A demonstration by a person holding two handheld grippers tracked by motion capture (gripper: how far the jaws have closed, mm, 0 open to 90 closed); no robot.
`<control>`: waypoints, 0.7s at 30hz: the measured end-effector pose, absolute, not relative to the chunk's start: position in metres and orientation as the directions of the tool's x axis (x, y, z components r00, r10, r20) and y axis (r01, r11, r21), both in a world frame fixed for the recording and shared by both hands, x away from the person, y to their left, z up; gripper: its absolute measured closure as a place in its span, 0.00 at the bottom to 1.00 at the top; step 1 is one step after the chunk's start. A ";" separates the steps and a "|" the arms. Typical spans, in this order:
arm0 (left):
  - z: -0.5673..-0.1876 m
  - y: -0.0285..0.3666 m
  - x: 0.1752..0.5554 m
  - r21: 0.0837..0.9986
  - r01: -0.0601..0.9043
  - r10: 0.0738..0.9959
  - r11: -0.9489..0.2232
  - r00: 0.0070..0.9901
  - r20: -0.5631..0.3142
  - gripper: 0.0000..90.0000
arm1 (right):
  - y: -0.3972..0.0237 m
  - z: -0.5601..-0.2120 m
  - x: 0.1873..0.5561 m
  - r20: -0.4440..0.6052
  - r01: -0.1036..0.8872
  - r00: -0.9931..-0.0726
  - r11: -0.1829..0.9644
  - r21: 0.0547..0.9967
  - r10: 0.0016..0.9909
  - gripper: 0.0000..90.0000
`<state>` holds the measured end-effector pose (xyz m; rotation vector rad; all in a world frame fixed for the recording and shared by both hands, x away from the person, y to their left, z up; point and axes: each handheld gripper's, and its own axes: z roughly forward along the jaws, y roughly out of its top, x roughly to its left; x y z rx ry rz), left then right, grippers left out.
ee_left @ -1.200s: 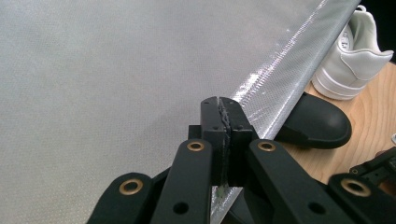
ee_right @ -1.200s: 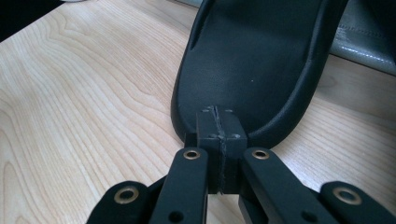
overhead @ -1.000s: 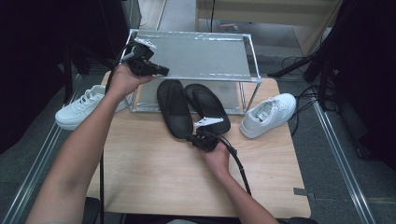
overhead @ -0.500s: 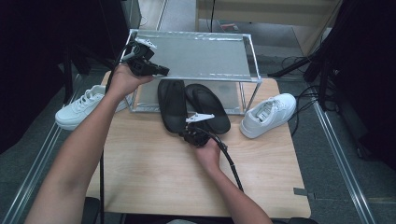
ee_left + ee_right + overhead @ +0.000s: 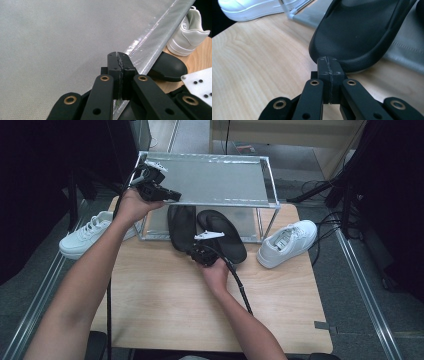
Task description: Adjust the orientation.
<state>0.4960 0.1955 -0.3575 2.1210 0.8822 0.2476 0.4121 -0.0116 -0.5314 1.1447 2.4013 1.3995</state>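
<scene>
Two black slippers lie side by side on the wooden table, toes under a metal rack: the left slipper (image 5: pixel 181 226) and the right slipper (image 5: pixel 226 238). My right gripper (image 5: pixel 193 252) sits low on the table by their heels, jaws shut. In the right gripper view the right gripper (image 5: pixel 328 59) nearly touches a slipper's heel (image 5: pixel 362 37) and holds nothing. My left gripper (image 5: pixel 173 197) hovers over the front left part of the rack's mesh shelf (image 5: pixel 215 180), shut and empty. The left gripper (image 5: pixel 117 54) points across the shelf (image 5: pixel 62 45), with a slipper (image 5: pixel 168 68) below its edge.
A white sneaker (image 5: pixel 86 234) lies at the table's left edge, and another white sneaker (image 5: pixel 288 242) stands right of the rack. The rack's leg (image 5: pixel 266 224) stands between the right slipper and that sneaker. Bare wooden tabletop (image 5: pixel 165 305) spreads toward the front.
My right gripper has slid left along the slippers' heels, from the right slipper toward the left one. The left gripper has held still above the shelf.
</scene>
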 end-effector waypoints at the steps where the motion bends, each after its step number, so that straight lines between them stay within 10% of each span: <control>1: -0.358 0.196 0.496 0.749 0.507 0.668 -0.426 0.735 -0.118 1.00 | -0.011 -0.531 0.414 0.233 0.542 -0.697 0.285 0.791 0.678 1.00; 21: -0.361 0.198 0.497 0.759 0.527 0.678 -0.383 0.718 -0.157 1.00 | 0.007 -0.526 0.438 0.257 0.554 -0.704 0.285 0.782 0.662 1.00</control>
